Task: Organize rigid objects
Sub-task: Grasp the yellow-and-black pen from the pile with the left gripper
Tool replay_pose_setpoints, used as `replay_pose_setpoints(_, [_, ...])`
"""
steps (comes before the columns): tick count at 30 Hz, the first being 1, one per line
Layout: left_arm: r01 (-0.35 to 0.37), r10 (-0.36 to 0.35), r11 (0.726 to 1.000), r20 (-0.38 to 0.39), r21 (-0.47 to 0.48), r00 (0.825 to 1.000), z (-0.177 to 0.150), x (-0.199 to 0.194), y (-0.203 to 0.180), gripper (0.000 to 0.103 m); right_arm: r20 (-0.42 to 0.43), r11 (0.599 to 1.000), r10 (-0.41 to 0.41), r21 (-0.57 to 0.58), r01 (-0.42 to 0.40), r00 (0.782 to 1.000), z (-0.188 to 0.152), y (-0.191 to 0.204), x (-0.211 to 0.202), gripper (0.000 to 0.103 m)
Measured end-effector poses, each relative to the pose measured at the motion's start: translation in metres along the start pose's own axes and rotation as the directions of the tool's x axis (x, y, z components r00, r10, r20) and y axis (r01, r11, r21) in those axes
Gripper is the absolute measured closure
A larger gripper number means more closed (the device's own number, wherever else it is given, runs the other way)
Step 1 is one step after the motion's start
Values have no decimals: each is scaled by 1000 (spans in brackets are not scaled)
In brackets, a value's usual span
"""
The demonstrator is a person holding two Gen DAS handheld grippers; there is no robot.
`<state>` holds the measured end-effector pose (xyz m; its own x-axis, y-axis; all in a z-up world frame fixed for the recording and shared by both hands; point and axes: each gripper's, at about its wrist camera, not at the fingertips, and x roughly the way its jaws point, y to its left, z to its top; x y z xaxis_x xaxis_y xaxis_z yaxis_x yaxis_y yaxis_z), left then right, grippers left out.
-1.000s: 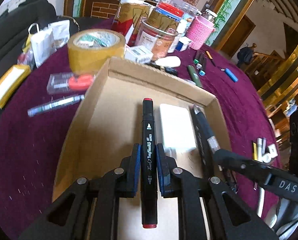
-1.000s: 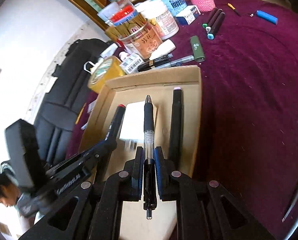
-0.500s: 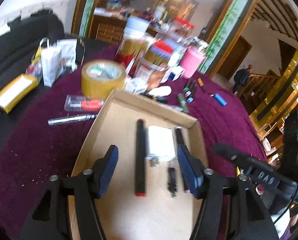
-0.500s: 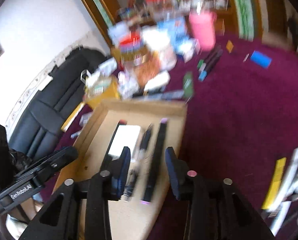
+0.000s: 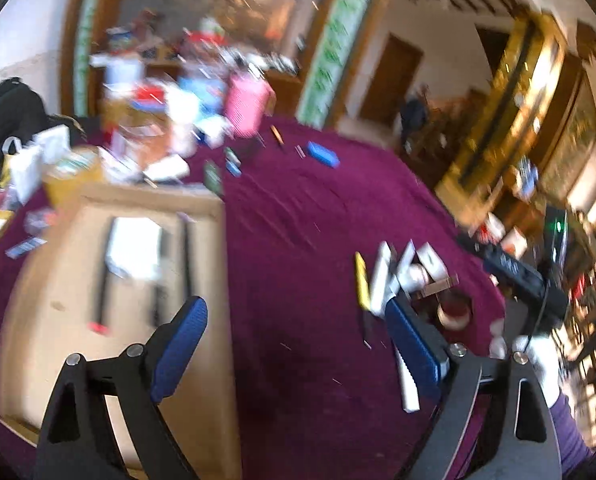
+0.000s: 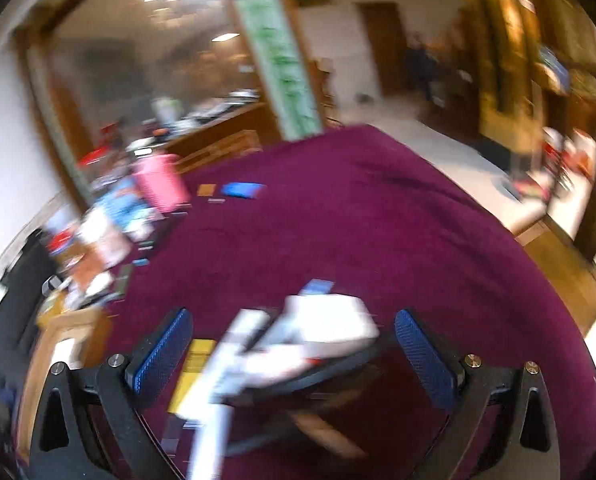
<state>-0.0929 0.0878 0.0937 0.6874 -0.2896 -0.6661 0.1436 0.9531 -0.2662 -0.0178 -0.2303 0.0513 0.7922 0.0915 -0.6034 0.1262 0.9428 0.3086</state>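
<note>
1. Where a second ago each gripper pinched a pen over the cardboard box [image 5: 118,360], both pens are now seen lying in it, released.
2. The left gripper [image 5: 294,354] is seen with its fingers [image 5: 180,346] spread wide and nothing between them; it has been swung off the box toward the open maroon bench [image 5: 305,216].
3. The right gripper [image 6: 294,354] is likewise spread and empty, and has been turned toward a blurred heap of white and yellow items [image 6: 290,340] just ahead of it.
4. In the box a black marker [image 5: 104,276], a white block [image 5: 134,246] and two dark pens [image 5: 186,256] lie side by side.
5. The placing step is judged done; the loose heap near the bench edge is probably the next pick, though its pieces cannot be told apart through the blur.
</note>
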Motion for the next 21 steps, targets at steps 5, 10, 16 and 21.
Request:
replay_pose_setpoints(5, [6,5,994,-99,111,995,-15,50,-52,13,-15,998,-19,61,20,1000,-14,-41,9,1])
replay_pose_setpoints(10, [19,-5,994,-129,105,992,1,95,-71,31,-24,994,79,80,-77,997,-13,-44,7,1])
replay_pose_setpoints(16, [-31,45,996,-178,78,983,29,154,-74,41,-18,992,114,59,-112,993,-14,-40,6,1])
replay_pose_setpoints(21, [-91,125,982,-205,167,971,21,181,-76,72,-38,987,134,98,-129,990,-14,-48,11,1])
